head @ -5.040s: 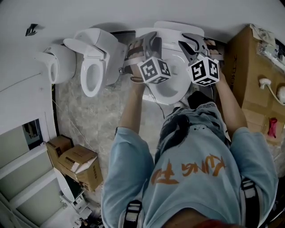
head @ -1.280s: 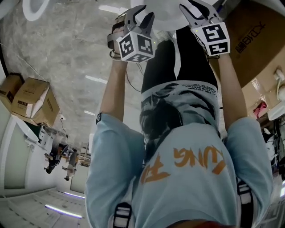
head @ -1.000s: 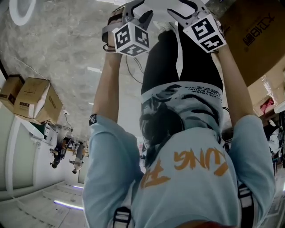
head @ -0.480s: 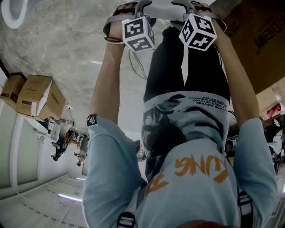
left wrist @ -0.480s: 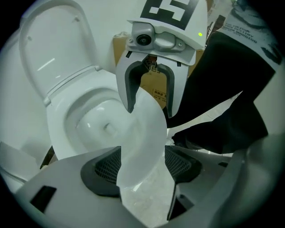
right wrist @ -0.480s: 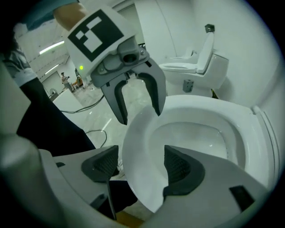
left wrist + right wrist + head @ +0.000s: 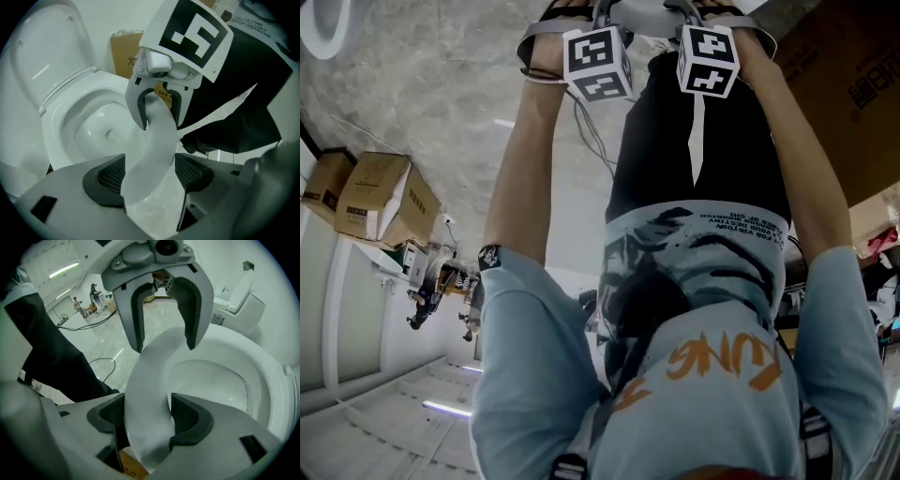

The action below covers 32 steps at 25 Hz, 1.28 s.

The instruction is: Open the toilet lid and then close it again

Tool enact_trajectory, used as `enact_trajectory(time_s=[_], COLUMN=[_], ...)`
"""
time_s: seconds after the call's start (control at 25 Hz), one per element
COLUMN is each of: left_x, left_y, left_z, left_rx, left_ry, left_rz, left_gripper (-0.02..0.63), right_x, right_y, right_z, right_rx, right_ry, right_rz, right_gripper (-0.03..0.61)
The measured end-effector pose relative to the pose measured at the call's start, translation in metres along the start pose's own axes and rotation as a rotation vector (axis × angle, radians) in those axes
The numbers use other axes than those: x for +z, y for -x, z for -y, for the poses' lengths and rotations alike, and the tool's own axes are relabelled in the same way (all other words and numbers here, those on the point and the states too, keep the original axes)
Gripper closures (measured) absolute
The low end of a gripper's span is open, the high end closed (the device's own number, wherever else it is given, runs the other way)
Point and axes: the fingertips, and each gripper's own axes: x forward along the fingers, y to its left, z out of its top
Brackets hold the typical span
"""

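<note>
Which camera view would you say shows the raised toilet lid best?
The left gripper view: the toilet lid stands raised behind the bowl, almost whole. The right gripper view shows the bowl but no clear lid; the head view shows none of it.

Grey marbled tile floor (image 7: 422, 84) fills upper left of head view. Two brown cardboard boxes (image 7: 380, 202) at left edge. White ceramic toilet (image 7: 314, 28) in top-left corner. Large brown cardboard box (image 7: 848, 94) at upper right.

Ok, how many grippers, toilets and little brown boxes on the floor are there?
Grippers: 2, left gripper and right gripper, jaws just opened, toilet seat between them
Toilets: 2, near toilet, far toilet
Little brown boxes: 2
Total: 6
</note>
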Motion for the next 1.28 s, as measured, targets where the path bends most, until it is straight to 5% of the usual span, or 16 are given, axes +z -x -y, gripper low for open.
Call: enact_trajectory(time_s=[0.44,0.68,0.88,1.08,1.28], left_x=[-0.001,0.009,0.02,0.048,0.065], left_y=[0.001,0.017,0.052,0.096,0.139], left_z=[0.013,0.007,0.008,0.004,-0.003], left_rx=[-0.002,0.164,0.23,0.416,0.423], left_ry=[-0.112,-0.291,-0.332,-0.35,-0.338], left_rz=[-0.038,-0.1,-0.128,-0.057,-0.056], left_gripper=[0.273,0.288,0.319,0.359,0.374], right_x=[0.016,0.027,0.039,0.053,0.065], right_y=[0.018,0.051,0.082,0.109,0.152], right_z=[-0.005,-0.007,-0.01,-0.022,-0.011], right_rx=[0.023,0.044,0.062,0.041,-0.003], right_ry=[0.013,-0.008,-0.028,-0.103,-0.13], right_rz=[0.042,0.124,0.178,0.225,0.235], right_gripper=[0.278,0.278,0.278,0.272,0.27])
